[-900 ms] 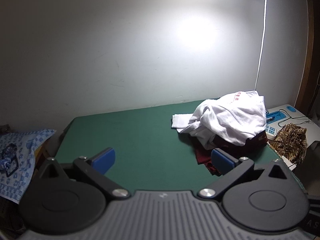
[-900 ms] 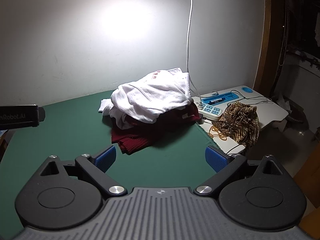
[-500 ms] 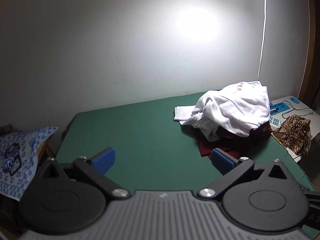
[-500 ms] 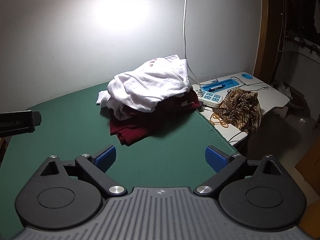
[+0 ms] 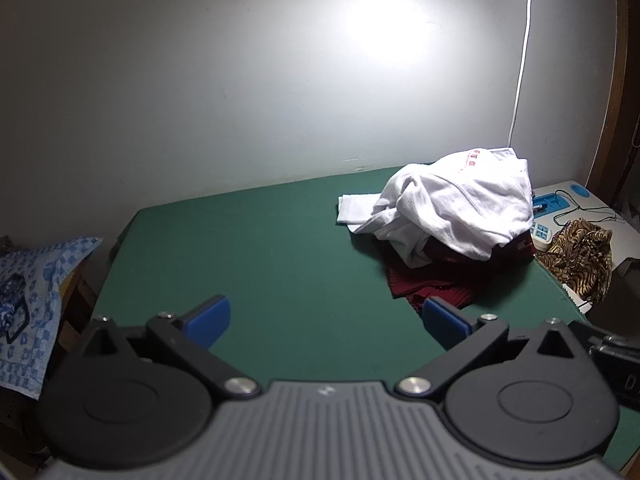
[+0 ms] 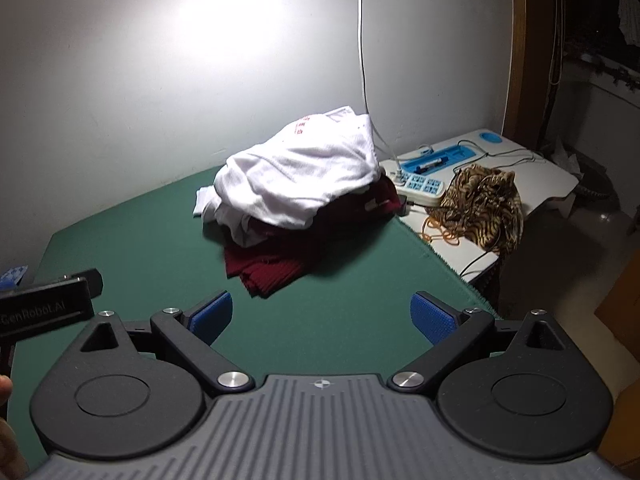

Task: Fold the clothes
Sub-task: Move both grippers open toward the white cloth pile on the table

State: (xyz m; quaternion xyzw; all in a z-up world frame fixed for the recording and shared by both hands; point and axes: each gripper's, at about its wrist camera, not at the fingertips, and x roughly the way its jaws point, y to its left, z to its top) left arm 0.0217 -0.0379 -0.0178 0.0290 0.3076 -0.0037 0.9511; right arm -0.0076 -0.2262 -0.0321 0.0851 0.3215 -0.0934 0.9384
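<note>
- A green table [image 5: 260, 248] stands against a pale wall [image 5: 200, 80] lit by a bright patch; a white cord [image 6: 362, 60] hangs down the wall
- A crumpled white shirt [image 5: 452, 204] lies heaped on a dark red garment [image 5: 436, 284] at the table's far right corner
- Beside the table, a white side table [image 6: 536, 176] carries a power strip [image 6: 420, 188] and a tiger-striped cloth [image 6: 484, 204]; a blue patterned cloth [image 5: 36, 280] lies off the left edge
- The left gripper [image 5: 326, 318] hangs over bare green, jaws spread wide, nothing between them
- The right gripper [image 6: 322, 316] likewise stands wide apart and empty, short of the clothes
</note>
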